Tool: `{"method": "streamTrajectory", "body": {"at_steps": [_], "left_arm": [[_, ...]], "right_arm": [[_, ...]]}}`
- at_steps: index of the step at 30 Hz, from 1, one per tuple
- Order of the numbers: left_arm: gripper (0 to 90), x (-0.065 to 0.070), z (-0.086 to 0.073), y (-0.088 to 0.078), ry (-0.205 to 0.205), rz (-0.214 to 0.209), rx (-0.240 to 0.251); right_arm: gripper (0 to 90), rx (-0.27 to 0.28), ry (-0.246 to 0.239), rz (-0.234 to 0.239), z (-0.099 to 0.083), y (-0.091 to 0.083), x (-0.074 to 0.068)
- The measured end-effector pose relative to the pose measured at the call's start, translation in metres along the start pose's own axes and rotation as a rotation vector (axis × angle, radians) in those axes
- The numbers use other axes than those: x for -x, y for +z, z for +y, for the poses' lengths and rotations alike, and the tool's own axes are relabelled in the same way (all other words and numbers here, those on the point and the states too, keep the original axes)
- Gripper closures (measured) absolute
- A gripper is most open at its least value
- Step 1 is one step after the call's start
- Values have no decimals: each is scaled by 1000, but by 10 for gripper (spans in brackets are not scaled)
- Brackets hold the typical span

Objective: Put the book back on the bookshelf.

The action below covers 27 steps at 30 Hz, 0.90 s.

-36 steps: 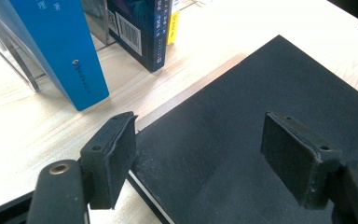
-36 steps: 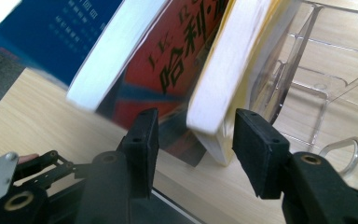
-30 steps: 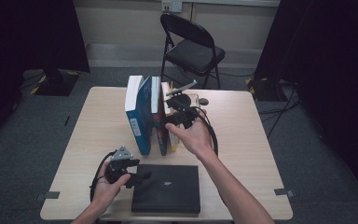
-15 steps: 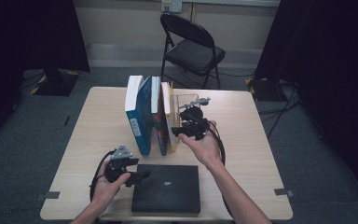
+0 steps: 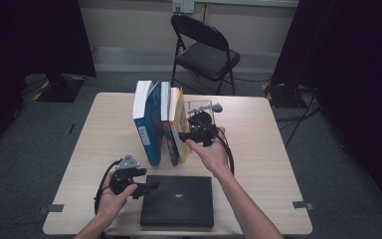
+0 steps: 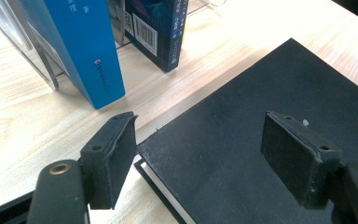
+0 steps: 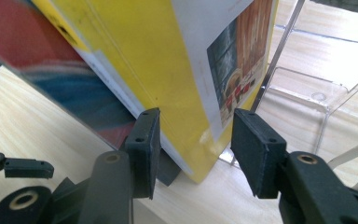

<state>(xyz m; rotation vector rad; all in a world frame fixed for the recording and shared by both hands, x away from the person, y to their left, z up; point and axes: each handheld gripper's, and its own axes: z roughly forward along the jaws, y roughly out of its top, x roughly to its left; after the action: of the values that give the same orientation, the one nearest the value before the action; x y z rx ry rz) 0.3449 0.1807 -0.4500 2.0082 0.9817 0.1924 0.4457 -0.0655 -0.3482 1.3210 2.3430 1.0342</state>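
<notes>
Right gripper (image 7: 193,149), jaws just opening slightly, straddling the near corner of the upright yellow book (image 7: 168,70) without pressing; left gripper (image 6: 200,149) released above the flat black book (image 6: 270,88).

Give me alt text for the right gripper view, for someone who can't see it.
The right gripper's two black jaws straddle the lower corner of an upright yellow book, with daylight between the right pad and its cover. A red and blue book stands behind it on the pale wooden table, with a clear acrylic bookstand to the right.
</notes>
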Motion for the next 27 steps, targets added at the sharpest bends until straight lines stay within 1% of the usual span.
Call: {"method": "streamTrajectory", "body": {"at_steps": [3,5,7,9,10,12,14,16,17,19,20,23,26,27], "left_arm": [[264,0,0,1,-1,4,1],[266,0,0,1,3,8,-5],[266,0,0,2,6,7,-11],[266,-1,0,2,8,8,-13],[267,-1,0,2,6,3,-12],[273,-2,0,2,7,10,-10],[273,-2,1,3,6,10,-7],[274,-3,1,3,5,8,-9],[274,-3,1,3,11,11,-12],[264,-3,1,4,4,20,-19],[255,-4,2,4,3,17,-21],[254,-4,3,3,-5,35,-16],[258,-4,2,3,-7,39,-23],[264,-5,2,3,-6,38,-27]], "right_arm": [[515,6,-11,7,-5,-3,0],[503,15,-23,18,-10,-6,0],[485,12,-33,25,-15,-8,1],[473,22,-51,38,-22,-11,0],[480,23,-55,50,-26,-12,0],[474,35,-74,67,-36,-15,0],[466,37,-69,82,-43,-17,1],[458,38,-78,97,-53,-19,2],[452,43,-73,100,-58,-20,2],[446,60,-66,107,-68,-23,4],[437,58,-62,106,-74,-25,6],[418,57,-50,116,-85,-27,9],[399,55,-45,131,-98,-29,11],[392,51,-50,133,-102,-29,11]]}}
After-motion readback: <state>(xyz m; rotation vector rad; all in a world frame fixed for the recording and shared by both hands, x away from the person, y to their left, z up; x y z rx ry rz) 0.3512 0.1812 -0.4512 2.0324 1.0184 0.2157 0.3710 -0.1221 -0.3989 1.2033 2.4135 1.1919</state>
